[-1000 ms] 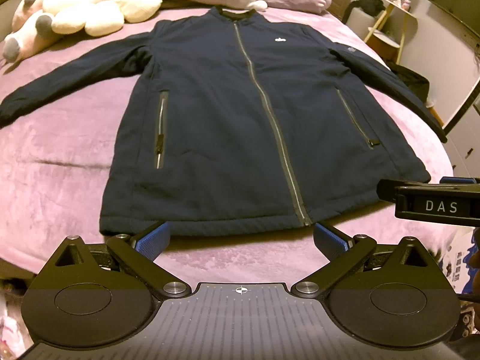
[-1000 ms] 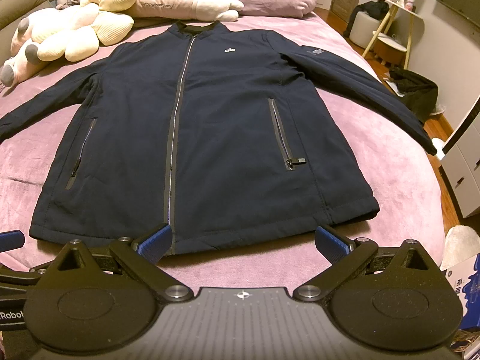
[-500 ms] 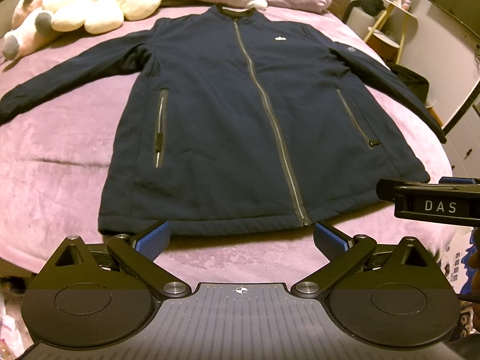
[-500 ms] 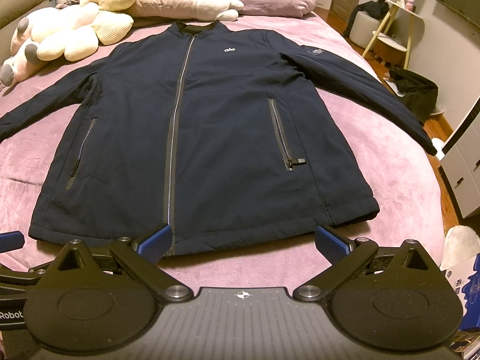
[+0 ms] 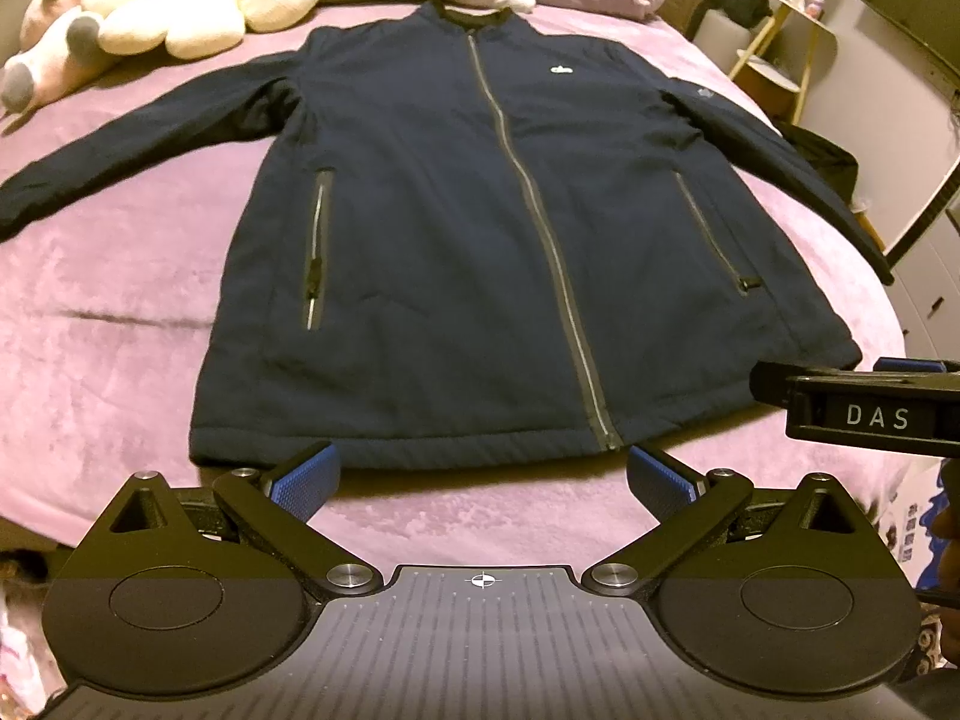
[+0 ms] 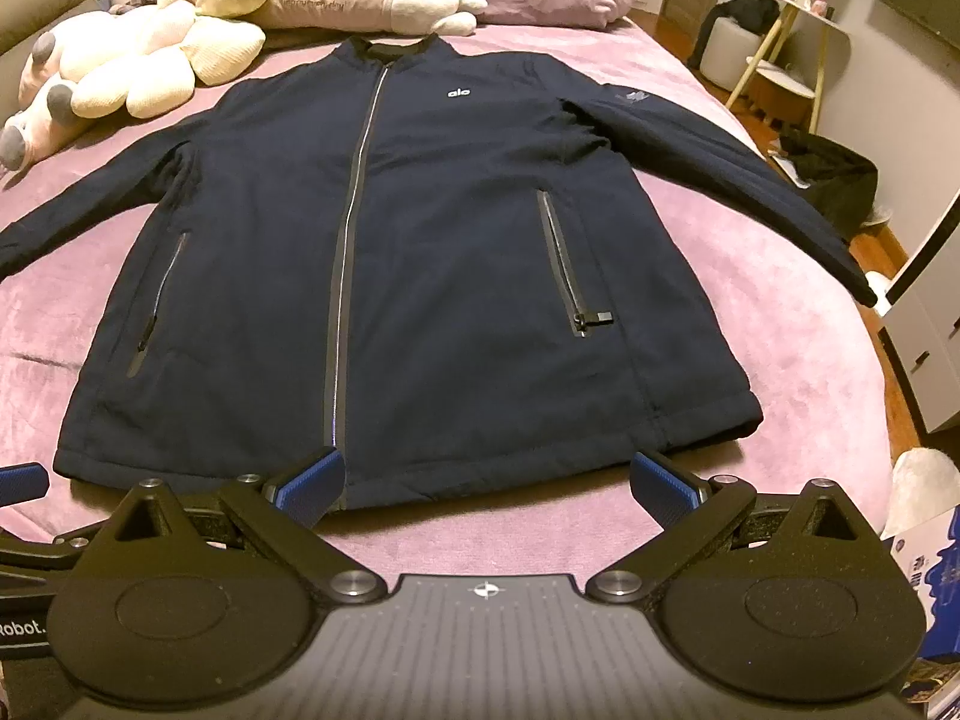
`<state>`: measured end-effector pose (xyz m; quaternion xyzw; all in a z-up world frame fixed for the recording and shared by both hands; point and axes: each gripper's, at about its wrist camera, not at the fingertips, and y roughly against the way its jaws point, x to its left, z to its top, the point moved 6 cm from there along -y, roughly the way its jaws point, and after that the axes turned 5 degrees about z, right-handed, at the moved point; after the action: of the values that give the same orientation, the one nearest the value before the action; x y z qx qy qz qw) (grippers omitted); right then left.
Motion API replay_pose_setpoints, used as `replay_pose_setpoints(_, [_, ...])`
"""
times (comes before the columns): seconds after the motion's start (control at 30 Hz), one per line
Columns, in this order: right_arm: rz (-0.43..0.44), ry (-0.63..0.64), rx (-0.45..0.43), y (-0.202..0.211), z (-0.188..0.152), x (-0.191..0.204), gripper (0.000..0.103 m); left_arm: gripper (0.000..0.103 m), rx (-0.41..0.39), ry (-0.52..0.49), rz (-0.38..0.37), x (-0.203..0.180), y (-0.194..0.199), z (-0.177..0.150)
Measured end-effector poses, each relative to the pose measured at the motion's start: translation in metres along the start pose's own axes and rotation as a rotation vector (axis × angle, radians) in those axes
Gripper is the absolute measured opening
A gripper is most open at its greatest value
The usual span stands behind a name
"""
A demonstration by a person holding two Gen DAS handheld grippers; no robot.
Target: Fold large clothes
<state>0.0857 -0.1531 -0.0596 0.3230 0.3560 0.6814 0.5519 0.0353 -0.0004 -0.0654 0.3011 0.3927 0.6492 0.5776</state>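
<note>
1. Lying flat and face up on the pink bed cover (image 5: 108, 324), the navy jacket (image 5: 456, 252) is zipped, collar toward the far pillows and hem toward the cameras.
2. At far left, the plush toys (image 6: 138, 72) sit near the jacket's left-hand sleeve (image 5: 120, 144), which runs out to the cover's left side; bare cover lies between that sleeve and the jacket body.
3. The left gripper (image 5: 483, 477) hovers just short of the hem, its 2 blue pads (image 5: 306, 480) spread wide with nothing between them; a strip of bare cover shows under it.
4. The hem's left corner (image 5: 204, 450) lies just beyond the left pad.
5. The right gripper (image 6: 487, 483) is likewise released, fingers apart and empty, its left pad over the hem near the zip's end and its right pad just off the hem.
6. In the left wrist view the right gripper's side, marked "DAS", sits close to the hem's right corner.
7. The right-hand sleeve (image 6: 738, 186) stretches to the bed's right edge, its cuff (image 6: 864, 294) at the drop-off; pink cover is open between sleeve and body.
8. Beyond that edge stand a white cabinet (image 6: 924, 324) and a dark bag (image 6: 834, 174) on the floor.
</note>
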Motion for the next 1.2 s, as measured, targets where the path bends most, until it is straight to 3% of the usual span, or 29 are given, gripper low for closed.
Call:
replay_pose_setpoints(0.33, [0.027,-0.013,0.019,-0.017,0.000,-0.003,0.101,0.103,0.033,0.002,-0.004,0.002,-0.016,0.004])
replay_pose_setpoints(0.57, [0.056,-0.033,0.029,-0.035,0.003,-0.009,0.101,0.103,0.036,0.011,-0.047,0.001,-0.036,0.011])
replay_pose_setpoints(0.67, [0.105,-0.027,-0.073,-0.036,0.008,-0.013,0.101,0.103,-0.003,0.015,-0.115,0.000,-0.045,0.020])
replay_pose_setpoints(0.73, [0.202,-0.021,-0.189,-0.034,0.013,-0.019,0.101,0.103,-0.018,-0.015,-0.105,-0.002,-0.051,0.036])
replay_pose_setpoints(0.8, [0.275,-0.055,-0.211,-0.041,0.019,-0.031,0.101,0.103,-0.059,-0.029,-0.092,-0.003,-0.059,0.063])
replay_pose_setpoints(0.9, [0.340,-0.196,-0.199,-0.063,0.046,-0.075,0.101,0.103,-0.120,-0.034,-0.059,-0.010,-0.076,0.118])
replay_pose_setpoints(1.03, [0.276,-0.514,-0.394,-0.082,0.088,-0.186,0.101,0.103,-0.206,-0.051,-0.032,-0.037,-0.115,0.198])
replay_pose_setpoints(1.1, [0.262,-0.736,-0.465,-0.101,0.099,-0.257,0.100,0.103,-0.233,-0.050,-0.027,-0.053,-0.143,0.236])
replay_pose_setpoints(1.13, [0.252,-0.840,-0.491,-0.112,0.100,-0.287,0.097,0.103,-0.244,-0.052,-0.031,-0.062,-0.156,0.252])
replay_pose_setpoints(1.2, [0.230,-1.012,-0.520,-0.135,0.095,-0.337,0.065,0.103,-0.248,-0.054,-0.021,-0.080,-0.187,0.277])
